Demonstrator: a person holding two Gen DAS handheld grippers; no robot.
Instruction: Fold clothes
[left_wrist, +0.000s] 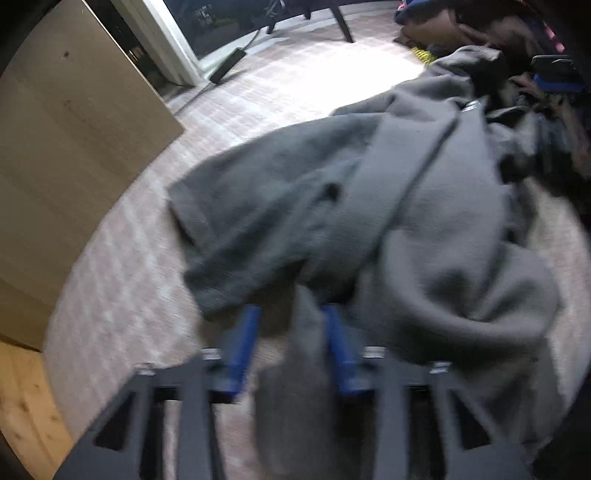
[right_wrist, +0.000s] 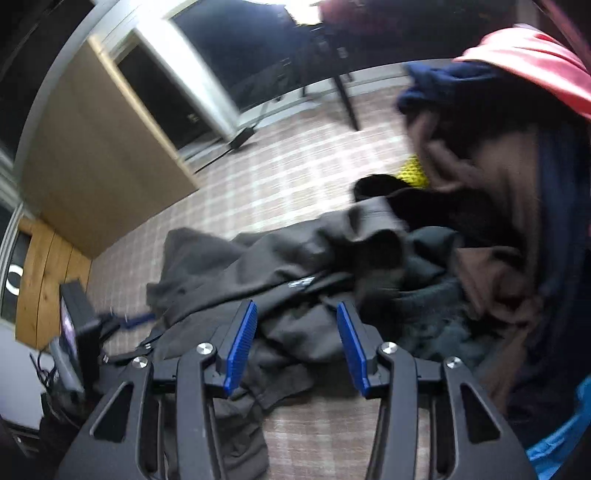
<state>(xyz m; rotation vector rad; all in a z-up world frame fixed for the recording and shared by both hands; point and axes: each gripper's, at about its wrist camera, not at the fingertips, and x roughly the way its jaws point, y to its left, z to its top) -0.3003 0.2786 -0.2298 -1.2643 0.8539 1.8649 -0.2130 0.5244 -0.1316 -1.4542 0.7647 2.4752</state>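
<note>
Grey garment (left_wrist: 369, 206) is seen crumpled on the checked rug (left_wrist: 110, 295). A strand of it hangs between the left gripper (left_wrist: 291, 332), whose grip cannot be told. The right gripper (right_wrist: 297, 343) is held half open, empty. Fabric could slip if pinched thinly.

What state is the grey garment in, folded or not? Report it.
Not folded. The grey garment lies crumpled on the checked rug, bunched in loose ridges, one strip trailing between the left gripper's fingers.
</note>
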